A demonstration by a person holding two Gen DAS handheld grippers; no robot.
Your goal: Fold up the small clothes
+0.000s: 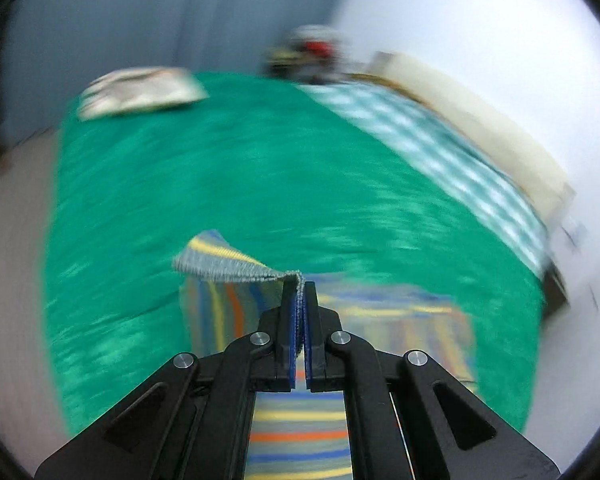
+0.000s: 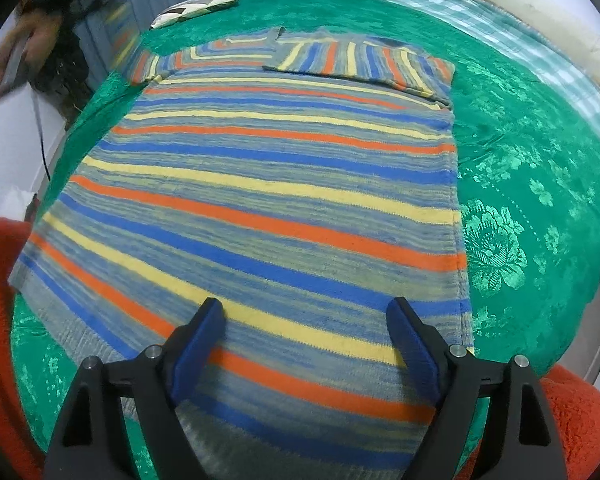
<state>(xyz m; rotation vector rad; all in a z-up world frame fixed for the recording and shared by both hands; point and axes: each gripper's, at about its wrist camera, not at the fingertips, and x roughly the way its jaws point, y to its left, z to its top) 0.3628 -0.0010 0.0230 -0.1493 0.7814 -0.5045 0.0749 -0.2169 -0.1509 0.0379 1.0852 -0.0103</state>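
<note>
One striped sweater (image 2: 268, 184) lies spread flat on a green bed cover (image 2: 520, 184) with a woven flower pattern. Its stripes are blue, yellow, orange and grey-blue. In the right wrist view, the body of the sweater fills the middle, with the hem near the camera and the shoulders at the far side. The right sleeve (image 2: 364, 62) is folded across the upper part of the sweater; the left sleeve (image 2: 204, 56) lies along the far left edge.

The left gripper (image 1: 299, 280) is clenched on an edge of the sweater: the ribbed knit border (image 1: 228, 266) is pinched between its two blue pads, and the cloth hangs from them to the left and below, lifted off the cover. The left wrist view is blurred, so I cannot tell which part of the sweater this border belongs to.

The right gripper (image 2: 304, 308) is released. Its two blue fingers (image 2: 198, 344) stand wide apart above the near part of the sweater, and they hold nothing.

No containers can be seen. On the far left part of the bed there is one white patterned pillow (image 2: 198, 6). One teal checked cloth (image 2: 460, 8) lies along the far right side of the bed. An orange fleece sleeve (image 2: 0, 300) of the person is at the near left edge, and more orange fleece shows at the near right.
</note>
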